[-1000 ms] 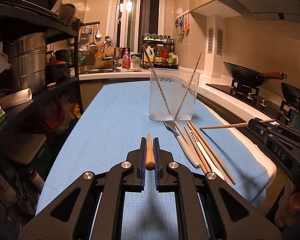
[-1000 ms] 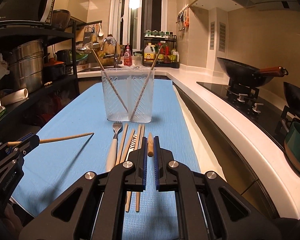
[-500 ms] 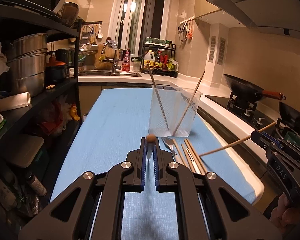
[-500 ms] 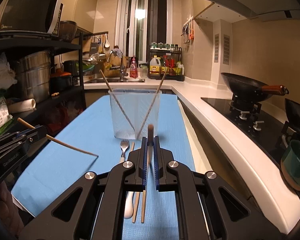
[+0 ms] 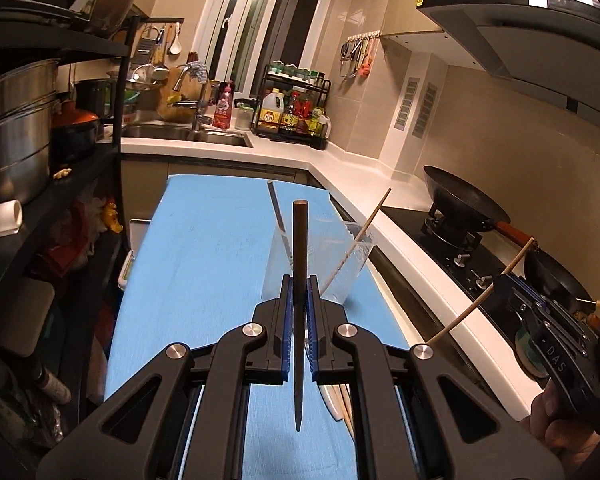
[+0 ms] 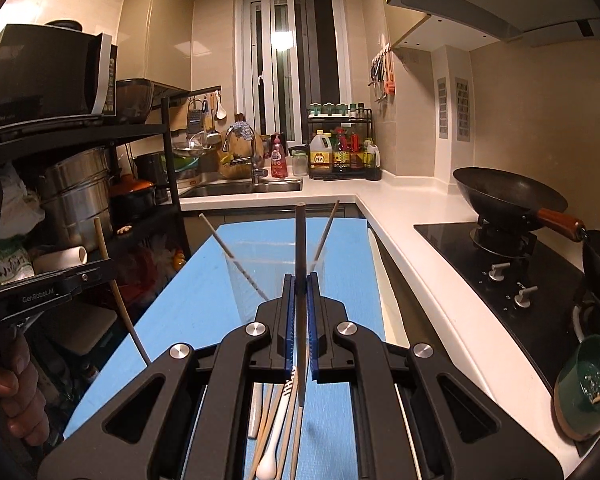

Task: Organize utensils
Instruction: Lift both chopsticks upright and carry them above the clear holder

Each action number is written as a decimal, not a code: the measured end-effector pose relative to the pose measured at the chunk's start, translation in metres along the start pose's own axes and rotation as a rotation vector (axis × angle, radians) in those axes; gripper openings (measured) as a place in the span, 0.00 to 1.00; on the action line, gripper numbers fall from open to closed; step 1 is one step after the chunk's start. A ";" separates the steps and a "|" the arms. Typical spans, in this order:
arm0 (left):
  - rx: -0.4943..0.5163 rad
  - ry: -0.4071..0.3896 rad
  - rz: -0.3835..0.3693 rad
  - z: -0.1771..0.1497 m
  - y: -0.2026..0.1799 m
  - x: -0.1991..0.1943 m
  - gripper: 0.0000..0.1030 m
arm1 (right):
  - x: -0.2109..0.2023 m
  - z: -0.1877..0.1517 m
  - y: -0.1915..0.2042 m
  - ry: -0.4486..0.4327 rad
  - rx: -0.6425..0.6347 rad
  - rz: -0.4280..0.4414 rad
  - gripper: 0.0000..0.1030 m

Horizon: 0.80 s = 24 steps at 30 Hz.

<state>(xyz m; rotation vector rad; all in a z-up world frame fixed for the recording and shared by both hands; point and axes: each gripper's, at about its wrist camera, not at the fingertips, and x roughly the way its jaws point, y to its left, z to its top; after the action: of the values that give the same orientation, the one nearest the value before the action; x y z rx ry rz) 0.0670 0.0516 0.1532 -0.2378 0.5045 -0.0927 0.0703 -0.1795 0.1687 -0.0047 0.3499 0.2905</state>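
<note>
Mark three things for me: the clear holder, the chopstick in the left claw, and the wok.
clear holder [image 6: 242, 280], right wrist view, its left wall.
chopstick in the left claw [image 5: 299, 236], left wrist view, upper shaft above the pads.
wok [image 6: 504, 194], right wrist view, inside of the bowl.

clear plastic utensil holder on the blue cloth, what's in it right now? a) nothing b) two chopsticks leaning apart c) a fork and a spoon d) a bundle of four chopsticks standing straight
b: in the right wrist view the clear plastic utensil holder has just two thin chopsticks, one leaning left and one leaning right, while the fork, the white spoon and other chopsticks lie on the blue cloth nearer the camera.
</note>
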 end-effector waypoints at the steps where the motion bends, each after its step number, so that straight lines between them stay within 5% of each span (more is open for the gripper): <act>1: -0.001 0.006 0.001 0.003 0.000 0.002 0.07 | 0.002 0.003 0.000 -0.001 -0.002 -0.001 0.06; 15: 0.058 -0.003 -0.024 0.071 -0.011 0.044 0.06 | 0.052 0.073 0.005 -0.057 -0.037 0.041 0.06; 24: 0.094 -0.141 -0.054 0.157 -0.033 0.071 0.07 | 0.089 0.133 0.005 -0.146 -0.058 0.033 0.06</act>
<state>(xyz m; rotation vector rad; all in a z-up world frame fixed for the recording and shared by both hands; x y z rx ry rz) 0.2041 0.0411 0.2612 -0.1650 0.3528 -0.1505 0.1937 -0.1424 0.2637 -0.0347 0.1965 0.3321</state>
